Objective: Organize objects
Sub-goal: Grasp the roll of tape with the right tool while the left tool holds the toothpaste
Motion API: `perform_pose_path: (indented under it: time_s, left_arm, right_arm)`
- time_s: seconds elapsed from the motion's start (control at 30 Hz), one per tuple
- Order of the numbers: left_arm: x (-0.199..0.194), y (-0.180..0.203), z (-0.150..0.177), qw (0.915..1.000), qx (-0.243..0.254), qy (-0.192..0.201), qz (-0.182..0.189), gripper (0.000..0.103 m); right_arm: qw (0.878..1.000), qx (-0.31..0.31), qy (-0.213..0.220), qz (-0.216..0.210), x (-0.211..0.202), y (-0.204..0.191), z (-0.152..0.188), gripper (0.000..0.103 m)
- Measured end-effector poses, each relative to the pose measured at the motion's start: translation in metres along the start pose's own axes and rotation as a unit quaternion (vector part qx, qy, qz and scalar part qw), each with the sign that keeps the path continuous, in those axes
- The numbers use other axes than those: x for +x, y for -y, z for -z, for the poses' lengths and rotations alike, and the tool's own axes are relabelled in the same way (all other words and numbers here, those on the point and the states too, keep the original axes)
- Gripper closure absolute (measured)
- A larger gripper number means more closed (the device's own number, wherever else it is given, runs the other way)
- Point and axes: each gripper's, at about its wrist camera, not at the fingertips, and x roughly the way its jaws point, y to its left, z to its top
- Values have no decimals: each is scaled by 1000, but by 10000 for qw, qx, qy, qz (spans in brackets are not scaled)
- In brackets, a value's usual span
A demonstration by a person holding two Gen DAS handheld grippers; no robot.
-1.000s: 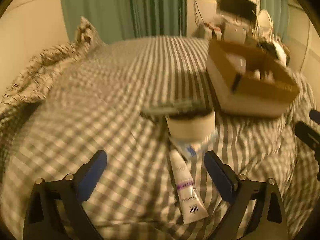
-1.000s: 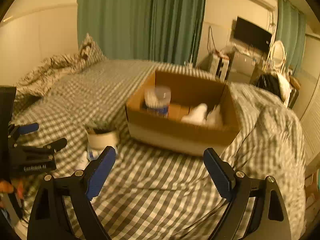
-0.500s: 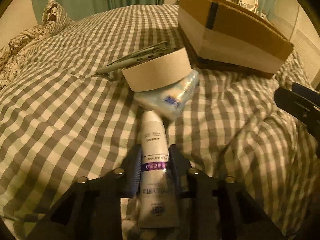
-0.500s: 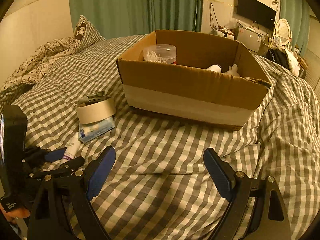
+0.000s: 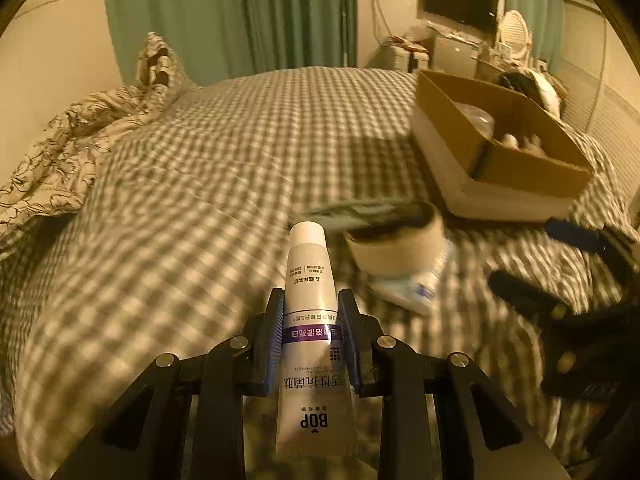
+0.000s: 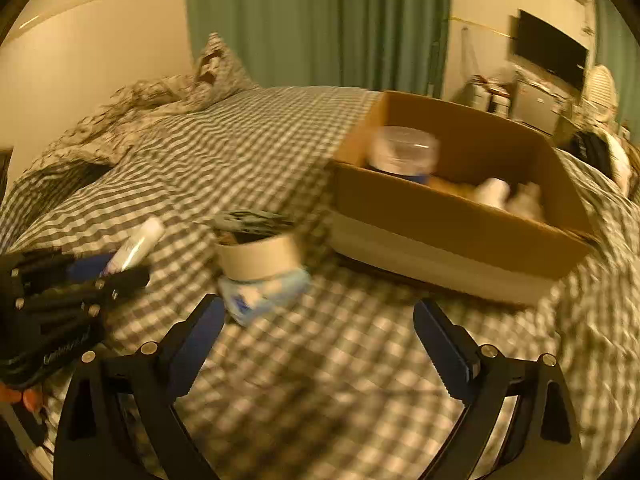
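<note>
Left tool (image 5: 310,334) is gripping the tube (image 5: 310,308) at mid-body, cap forward, lifted clear of the bed (image 5: 192,200). Right tool (image 6: 318,344) is hovering wide and holding nothing. Judgement: carrying the tube level toward the box (image 5: 532,178) and releasing low inside is keeping it from slipping.

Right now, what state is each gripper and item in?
left gripper: shut on the toothpaste tube
toothpaste tube: capped, lifted off the bed
right gripper: open, holding nothing
cardboard box: open-topped, items inside
tape roll: resting on the tissue pack
</note>
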Motion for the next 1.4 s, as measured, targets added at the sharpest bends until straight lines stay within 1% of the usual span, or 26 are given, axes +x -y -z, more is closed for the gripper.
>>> perform_pose_path:
  time_s: [0.07, 0.13, 0.23, 0.3, 0.4, 0.57, 0.67, 0.7, 0.8, 0.97, 1.03, 1.23, 1.33, 1.4]
  left_arm:
    - [6, -8, -10, 10000, -39, 62, -51, 76]
    - [7, -14, -18, 9997, -16, 159, -183, 76]
    - [14, -20, -27, 9997, -46, 168, -176, 76]
    - [19, -24, -28, 9997, -64, 148, -168, 76]
    - [30, -29, -24, 9999, -118, 15, -120, 77]
    - [37, -34, -21, 9998, -198, -64, -14, 77]
    - [38, -35, -19, 9997, -218, -101, 18, 76]
    - [38, -35, -19, 9997, -218, -105, 27, 76]
    - [33, -34, -18, 9997, -240, -87, 52, 76]
    - [18, -28, -16, 9998, -214, -7, 49, 76]
    - [11, -25, -14, 9996, -242, 1, 122, 76]
    - [-12, -6, -11, 9991, -208, 38, 356, 76]
    - [-31, 9, -20, 9987, -69, 214, 466, 76]
    - [-43, 20, -32, 9975, 25, 347, 616, 76]
  right_arm:
    - [9999, -124, -108, -11, 16, -11, -6, 7]
    - [9995, -203, -218, -47, 32, -19, -12, 7]
    - [9989, -264, -375, -65, 55, -26, -19, 7]
    - [9985, -277, -457, -67, 68, -30, -23, 7]
    - [9978, -336, -563, -8, 86, -35, -29, 7]
    - [9967, -289, -764, 28, 108, -36, -31, 7]
    - [9960, -270, -846, -81, 113, -35, -30, 11]
    - [9956, -250, -883, -166, 114, -36, -29, 19]
    - [9954, -254, -918, -118, 100, -40, -28, 21]
    - [9970, -86, -725, -273, 55, -34, -27, 23]
    - [9975, -6, -625, -321, 36, -27, -24, 23]
    - [9995, 31, -298, -116, -17, -10, -20, 24]
    - [10000, 58, -19, 0, -50, 5, -22, 24]
    - [9997, 80, 194, 99, -71, 16, -29, 24]
